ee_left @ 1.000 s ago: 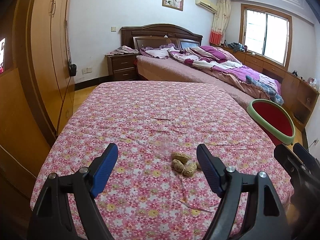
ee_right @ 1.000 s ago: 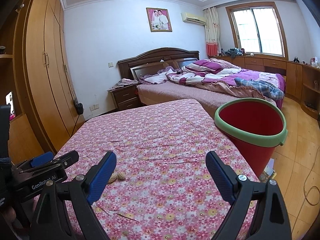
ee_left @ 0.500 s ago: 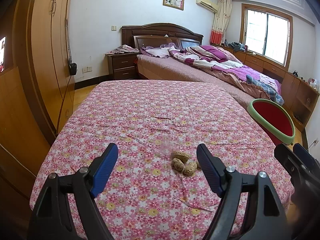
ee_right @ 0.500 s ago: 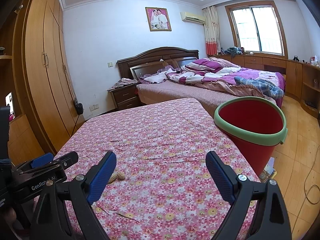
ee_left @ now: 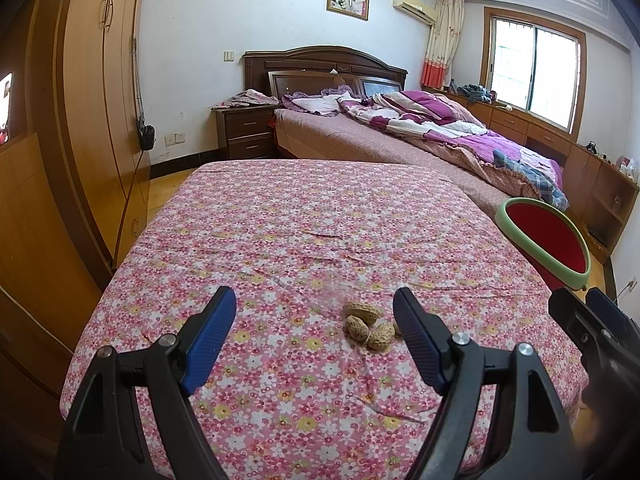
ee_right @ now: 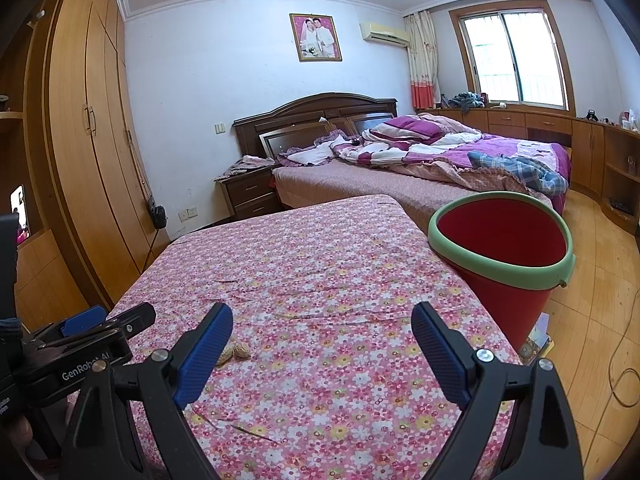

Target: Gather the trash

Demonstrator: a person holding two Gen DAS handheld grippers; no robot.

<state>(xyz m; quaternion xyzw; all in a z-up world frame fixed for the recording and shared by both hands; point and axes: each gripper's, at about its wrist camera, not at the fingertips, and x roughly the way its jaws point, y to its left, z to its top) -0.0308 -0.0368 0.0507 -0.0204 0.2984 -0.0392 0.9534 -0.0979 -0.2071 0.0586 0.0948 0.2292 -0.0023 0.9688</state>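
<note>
A few tan peanut shells (ee_left: 366, 324) lie in a small heap on the pink flowered bedsheet (ee_left: 304, 224). My left gripper (ee_left: 314, 334) hovers open over the sheet, the shells just inside its right finger, untouched. In the right wrist view the same peanut shells (ee_right: 236, 350) peek out beside the left finger of my right gripper (ee_right: 322, 344), which is open and holds nothing. A red bucket with a green rim (ee_right: 502, 264) stands off the bed's right side; this bucket (ee_left: 546, 240) also shows at the right of the left wrist view.
A thin twig or stem (ee_right: 248, 428) lies on the sheet near the front edge. A wooden wardrobe (ee_left: 80, 120) lines the left wall. A second bed with purple quilts (ee_left: 420, 128) and a nightstand (ee_left: 244, 132) stand behind. Wooden floor (ee_right: 592, 312) with a cable runs right.
</note>
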